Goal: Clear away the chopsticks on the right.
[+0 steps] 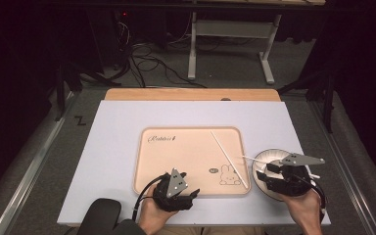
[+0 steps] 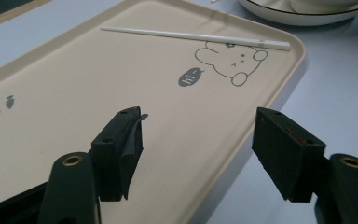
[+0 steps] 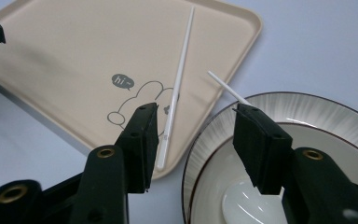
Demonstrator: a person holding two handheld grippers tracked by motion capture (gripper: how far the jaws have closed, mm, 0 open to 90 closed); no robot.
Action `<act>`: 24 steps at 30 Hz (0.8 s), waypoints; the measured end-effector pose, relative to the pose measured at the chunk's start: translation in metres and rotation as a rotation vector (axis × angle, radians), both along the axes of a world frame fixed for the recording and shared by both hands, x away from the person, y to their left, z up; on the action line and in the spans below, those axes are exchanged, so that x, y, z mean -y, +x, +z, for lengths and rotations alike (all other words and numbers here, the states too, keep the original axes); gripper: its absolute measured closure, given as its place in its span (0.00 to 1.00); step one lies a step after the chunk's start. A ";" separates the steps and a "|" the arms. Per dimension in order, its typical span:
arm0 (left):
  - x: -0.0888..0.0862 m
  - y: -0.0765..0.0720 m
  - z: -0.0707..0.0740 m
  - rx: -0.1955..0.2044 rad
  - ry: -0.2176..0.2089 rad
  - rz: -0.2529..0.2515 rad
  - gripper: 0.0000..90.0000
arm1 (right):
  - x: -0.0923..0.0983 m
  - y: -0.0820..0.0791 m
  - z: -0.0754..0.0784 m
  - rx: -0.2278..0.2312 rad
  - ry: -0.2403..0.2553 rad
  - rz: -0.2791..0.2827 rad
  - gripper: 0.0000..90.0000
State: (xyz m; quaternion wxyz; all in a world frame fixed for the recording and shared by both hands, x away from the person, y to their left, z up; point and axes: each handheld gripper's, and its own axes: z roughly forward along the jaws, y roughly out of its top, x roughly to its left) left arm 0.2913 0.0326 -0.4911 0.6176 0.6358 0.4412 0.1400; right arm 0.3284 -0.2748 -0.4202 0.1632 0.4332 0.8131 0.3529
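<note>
A beige tray (image 1: 176, 156) with a rabbit drawing (image 2: 230, 60) lies on the white table top. One white chopstick (image 1: 229, 159) (image 2: 191, 36) (image 3: 177, 88) lies slantwise on the tray's right side. A second chopstick (image 1: 251, 158) (image 3: 226, 86) rests from the tray's edge onto a striped plate (image 1: 269, 155) (image 3: 307, 109) right of the tray. A white spoon (image 3: 247, 205) sits in the plate. My right gripper (image 1: 264, 171) (image 3: 196, 112) hovers over the plate's left rim, open and empty. My left gripper (image 1: 188, 193) (image 2: 199, 116) is open over the tray's near edge, empty.
The plate (image 2: 298, 16) stands close against the tray's right corner. The white top (image 1: 117, 127) has bare room left of and behind the tray. A wooden strip (image 1: 191, 94) runs along the far edge; cables and a stand sit on the floor beyond.
</note>
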 end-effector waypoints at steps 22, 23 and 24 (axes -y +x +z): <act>0.003 -0.002 0.001 0.005 -0.012 -0.002 0.38 | 0.045 0.003 0.019 0.042 -0.014 -0.046 0.75; 0.002 -0.002 0.001 0.005 -0.008 0.002 0.38 | 0.047 0.004 0.020 0.040 -0.018 -0.047 0.76; 0.001 -0.003 0.002 0.007 -0.010 0.005 0.38 | 0.049 0.006 0.021 0.041 -0.026 -0.044 0.76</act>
